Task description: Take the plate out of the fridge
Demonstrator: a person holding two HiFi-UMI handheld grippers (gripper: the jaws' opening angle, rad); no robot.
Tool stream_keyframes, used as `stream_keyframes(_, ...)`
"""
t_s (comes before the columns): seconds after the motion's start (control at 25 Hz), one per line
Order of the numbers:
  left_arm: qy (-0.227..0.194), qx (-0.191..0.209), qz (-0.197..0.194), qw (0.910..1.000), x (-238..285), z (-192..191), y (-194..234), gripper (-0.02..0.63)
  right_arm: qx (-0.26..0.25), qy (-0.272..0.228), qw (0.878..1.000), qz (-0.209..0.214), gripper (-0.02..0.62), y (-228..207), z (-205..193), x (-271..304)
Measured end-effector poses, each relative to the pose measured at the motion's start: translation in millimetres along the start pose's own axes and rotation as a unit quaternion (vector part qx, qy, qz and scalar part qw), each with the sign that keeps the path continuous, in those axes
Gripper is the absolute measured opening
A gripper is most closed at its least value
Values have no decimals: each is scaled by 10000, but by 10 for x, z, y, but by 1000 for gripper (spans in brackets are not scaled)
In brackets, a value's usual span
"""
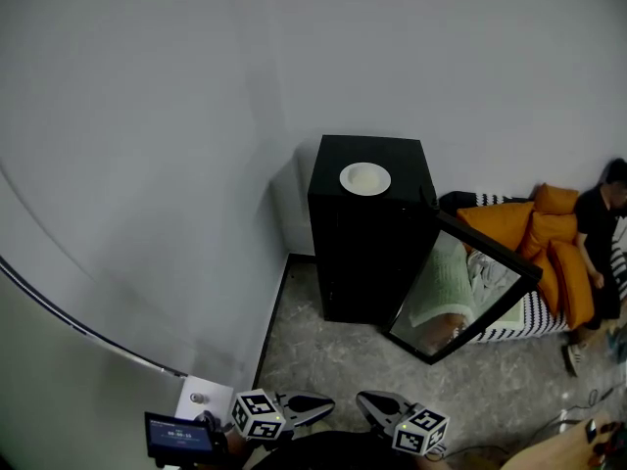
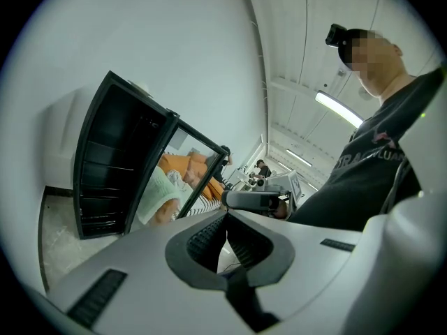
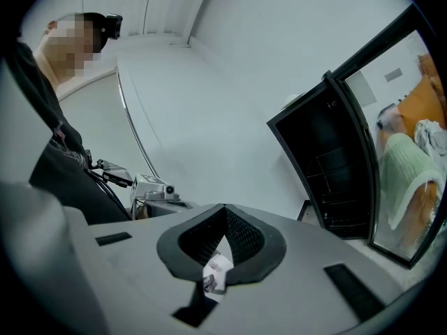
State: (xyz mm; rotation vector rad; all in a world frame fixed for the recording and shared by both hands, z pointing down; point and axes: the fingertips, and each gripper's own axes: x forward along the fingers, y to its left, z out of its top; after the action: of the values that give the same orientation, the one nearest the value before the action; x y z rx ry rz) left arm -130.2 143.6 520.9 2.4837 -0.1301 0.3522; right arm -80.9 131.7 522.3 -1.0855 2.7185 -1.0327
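Down at the bottom of the head view, both sets of tongs are tucked in close to the person's body. The left tongs [image 1: 323, 404] and right tongs [image 1: 367, 401] point their tips at each other over the speckled floor [image 1: 323, 355]. Each gripper view shows the same thing: left tongs [image 2: 227, 218] pinched fully together with nothing in them, right tongs [image 3: 225, 215] also closed tip to tip and empty. My guess is they're just parked, since neither is anywhere near anything to grab.

Further out, the small black fridge [image 1: 367, 253] stands in the corner against the pale wall [image 1: 147, 164]. Its glass door [image 1: 460, 292] is swung wide open toward the right. The racks inside [image 3: 335, 180] look bare from what I can see.

The white plate [image 1: 364, 178] sits flat on top of the fridge, roughly centred on the lid and well apart from both tongs. So it's out of the fridge already. The top was probably just the nearest flat spot, since there's no desk around. I'd call the job pretty much done, though the door hasn't been closed.

Off to the right beyond the door there's a pile of orange cushions [image 1: 549, 238] on something striped, nothing to do with the task.
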Motion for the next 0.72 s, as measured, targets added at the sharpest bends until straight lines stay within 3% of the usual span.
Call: stream_keyframes(0.72, -177, -161, -194, 9995, -98, -28, -57, 6, -134, 38, 9998, -119, 3, 183, -190, -51)
